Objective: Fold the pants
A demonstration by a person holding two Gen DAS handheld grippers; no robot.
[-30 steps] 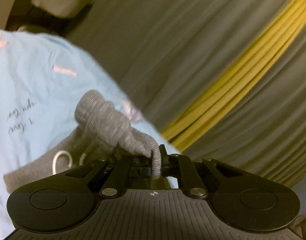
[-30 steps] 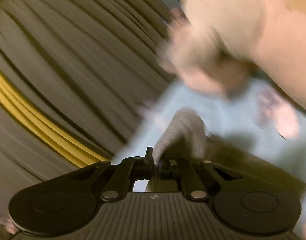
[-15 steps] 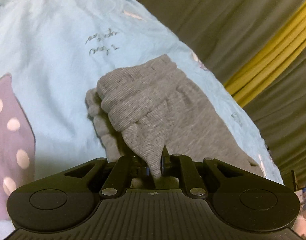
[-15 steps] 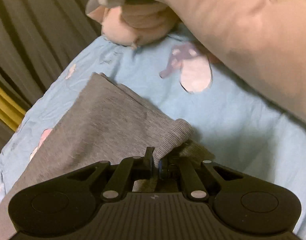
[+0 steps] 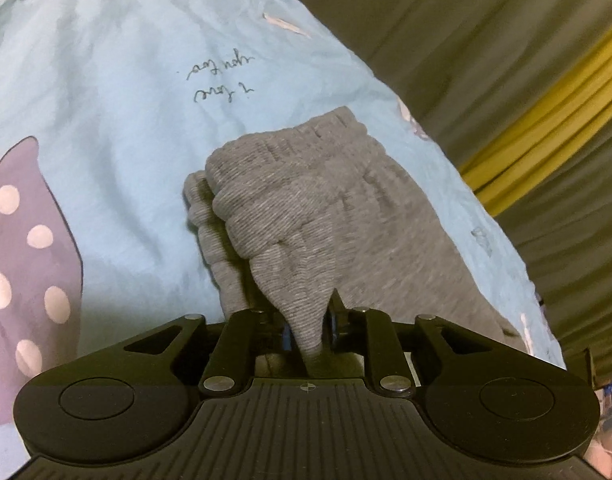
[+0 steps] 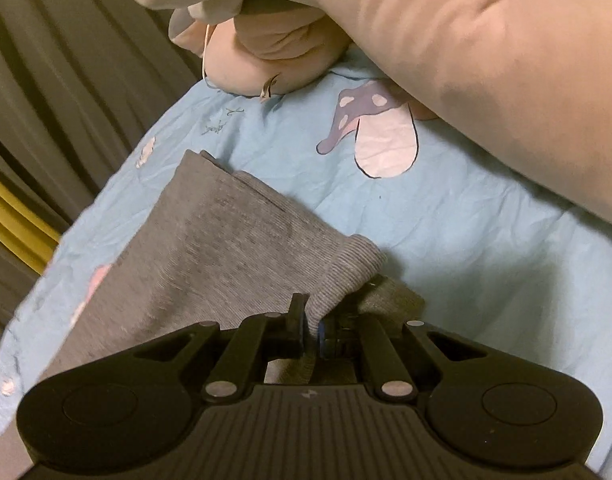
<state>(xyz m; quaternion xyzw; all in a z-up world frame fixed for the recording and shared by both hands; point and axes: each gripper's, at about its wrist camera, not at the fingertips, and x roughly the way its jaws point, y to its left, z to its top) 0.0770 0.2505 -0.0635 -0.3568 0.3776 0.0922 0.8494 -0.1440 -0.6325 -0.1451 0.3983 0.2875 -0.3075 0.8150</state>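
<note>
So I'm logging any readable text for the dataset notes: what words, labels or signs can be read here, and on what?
Handwritten script on the blue bedsheet, left wrist view: two lines, upside down to the camera; possibly "i love" / "you too", not certain.
Script on the same bedsheet, right wrist view: too small and blurred to read.
Gray pants, left gripper, right gripper: no text visible.

Dim warm light, fisheye-warped edges
</note>
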